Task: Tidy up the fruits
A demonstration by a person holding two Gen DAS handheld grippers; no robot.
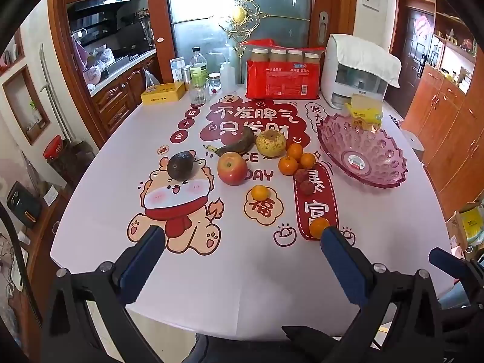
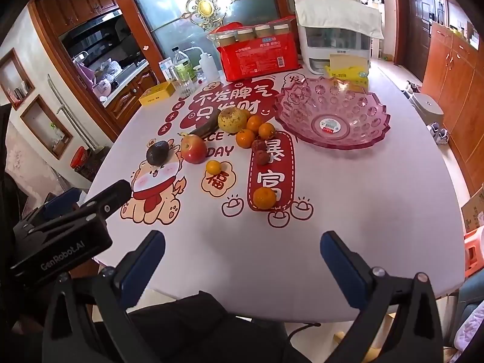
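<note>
Two grippers hang over the near edge of the table [image 1: 90, 199], and you hold both with fingers spread wide and nothing between them: your left gripper [image 1: 242, 242] and your right gripper [image 2: 242, 243]. Take the pink glass bowl [image 1: 363, 151] as your landmark; it sits toward the far right of the table and holds no fruit. All the fruit lies loose on the printed cloth to its left. The blackened banana [image 1: 239, 143] lies well left of the bowl, touching the speckled yellow pear [image 1: 270, 142]. The red apple [image 1: 232, 168] sits just in front of the banana, farther from the bowl than the pear. The dark avocado [image 1: 180, 165] is the fruit farthest left of the bowl. Three small oranges [image 1: 295, 157] cluster between pear and bowl, with two red lychees [image 1: 304, 181] just in front of them. One lone orange [image 1: 260, 193] rests nearer you, and another orange [image 2: 264, 198] lies nearest, beside your left gripper's right fingertip.
</note>
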